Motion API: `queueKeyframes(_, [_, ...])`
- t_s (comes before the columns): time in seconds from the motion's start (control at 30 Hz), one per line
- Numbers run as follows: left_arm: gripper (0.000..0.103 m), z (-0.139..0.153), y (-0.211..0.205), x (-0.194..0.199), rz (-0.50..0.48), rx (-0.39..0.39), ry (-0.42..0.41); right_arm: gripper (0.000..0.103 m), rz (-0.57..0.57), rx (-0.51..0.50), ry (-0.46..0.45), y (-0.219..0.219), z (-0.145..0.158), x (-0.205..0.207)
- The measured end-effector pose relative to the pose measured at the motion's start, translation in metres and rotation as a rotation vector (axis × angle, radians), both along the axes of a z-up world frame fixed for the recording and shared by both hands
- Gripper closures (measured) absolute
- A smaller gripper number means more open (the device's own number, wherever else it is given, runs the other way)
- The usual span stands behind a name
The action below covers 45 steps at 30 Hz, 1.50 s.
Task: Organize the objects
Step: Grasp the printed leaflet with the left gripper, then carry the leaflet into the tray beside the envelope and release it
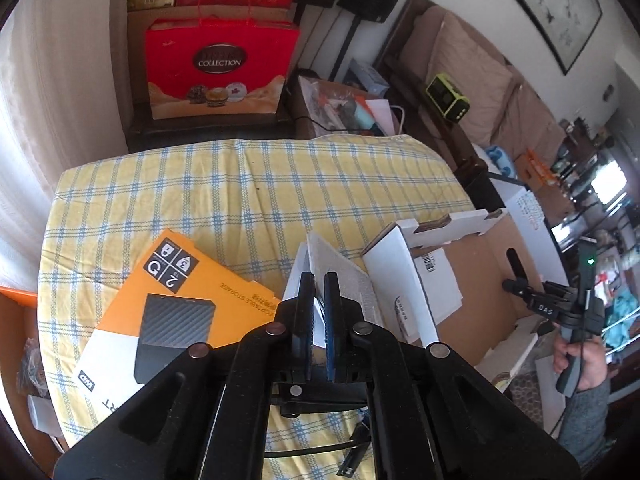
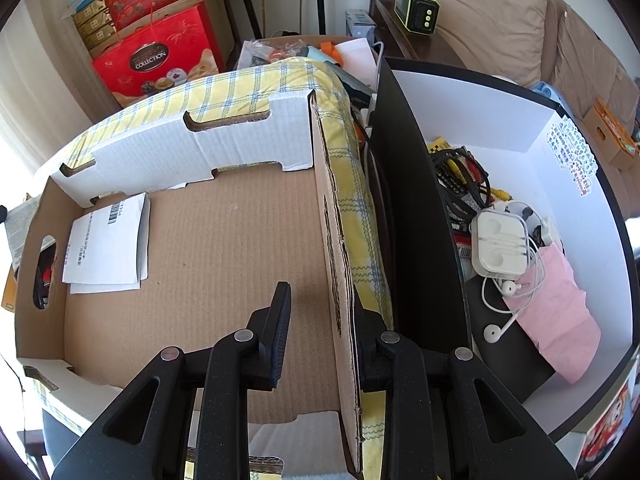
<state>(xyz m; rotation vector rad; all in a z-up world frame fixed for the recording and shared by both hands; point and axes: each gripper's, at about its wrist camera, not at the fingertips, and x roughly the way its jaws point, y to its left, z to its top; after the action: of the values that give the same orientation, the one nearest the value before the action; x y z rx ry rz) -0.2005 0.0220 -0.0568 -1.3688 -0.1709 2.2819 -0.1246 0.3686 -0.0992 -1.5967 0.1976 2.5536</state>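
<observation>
1. A yellow checked cloth [image 1: 248,184] is seen beneath everything.
2. The cardboard box [image 2: 224,240] is straddled at its right wall by the unclenched right gripper [image 2: 320,320].
3. A printed leaflet [image 1: 340,268], above the cloth beside the box, is clamped by the left gripper [image 1: 319,292].

Light: bright daylight from the left, curtain [image 1: 24,128] blown out | Shadows: soft (faint on the checked cloth [image 1: 248,184]) | Glare: white storage bin [image 2: 480,92] wall washed pale | Distortion: strong fisheye bending, black vignette corners | Focus: centres sharp, edges smeared.
</observation>
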Motion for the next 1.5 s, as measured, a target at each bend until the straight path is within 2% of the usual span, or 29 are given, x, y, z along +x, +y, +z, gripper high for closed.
queueKeyframes(0.13, [0.093, -0.005, 0.005, -0.005, -0.024, 0.086, -0.064, 0.076, 0.0, 0.0, -0.001, 0.001, 0.0, 0.0])
queueKeyframes(0.2, [0.091, -0.01, 0.008, -0.007, -0.019, 0.088, -0.093, 0.075, 0.0, 0.002, -0.001, 0.0, 0.0, 0.0])
queueKeyframes(0.27, [0.082, -0.014, 0.011, -0.007, -0.015, 0.082, -0.095, 0.074, 0.0, 0.0, 0.0, 0.0, 0.0, 0.0])
queueKeyframes(0.3, [0.082, -0.016, 0.013, -0.007, -0.012, 0.077, -0.095, 0.073, 0.0, 0.0, 0.0, 0.0, 0.0, 0.0])
queueKeyframes(0.33, [0.083, -0.017, 0.014, -0.006, -0.008, 0.069, -0.095, 0.072, 0.001, 0.001, 0.0, 0.0, 0.0, 0.0])
queueKeyframes(0.37, [0.094, -0.018, 0.015, -0.006, -0.005, 0.061, -0.094, 0.072, 0.003, 0.002, -0.001, 0.0, 0.0, 0.0])
queueKeyframes(0.43, [0.101, -0.018, 0.016, -0.005, 0.002, 0.065, -0.101, 0.072, 0.005, 0.006, -0.003, -0.002, -0.001, 0.0])
queueKeyframes(0.57, [0.102, -0.008, 0.009, -0.002, 0.026, 0.111, -0.078, 0.072, 0.005, 0.005, -0.002, -0.002, -0.001, 0.0])
queueKeyframes(0.87, [0.102, 0.049, 0.016, 0.019, -0.043, 0.203, 0.025, 0.072, 0.001, -0.005, 0.002, -0.003, 0.0, -0.001])
queueKeyframes(0.93, [0.102, 0.056, 0.019, 0.022, -0.067, 0.255, 0.015, 0.072, 0.0, -0.009, 0.005, -0.003, 0.001, 0.0])
queueKeyframes(1.03, [0.102, 0.063, 0.031, 0.028, -0.11, 0.27, 0.019, 0.072, 0.003, -0.006, 0.007, -0.004, 0.003, 0.0])
queueKeyframes(1.13, [0.102, 0.056, 0.051, 0.033, -0.163, 0.268, -0.008, 0.072, 0.005, -0.006, 0.009, -0.003, 0.005, 0.002])
queueKeyframes(1.3, [0.102, 0.023, 0.088, 0.042, -0.272, 0.217, -0.101, 0.072, 0.004, -0.008, 0.004, -0.003, 0.005, 0.004])
queueKeyframes(1.5, [0.102, -0.006, 0.111, 0.048, -0.336, 0.156, -0.207, 0.072, 0.012, 0.0, -0.004, -0.006, 0.004, 0.007])
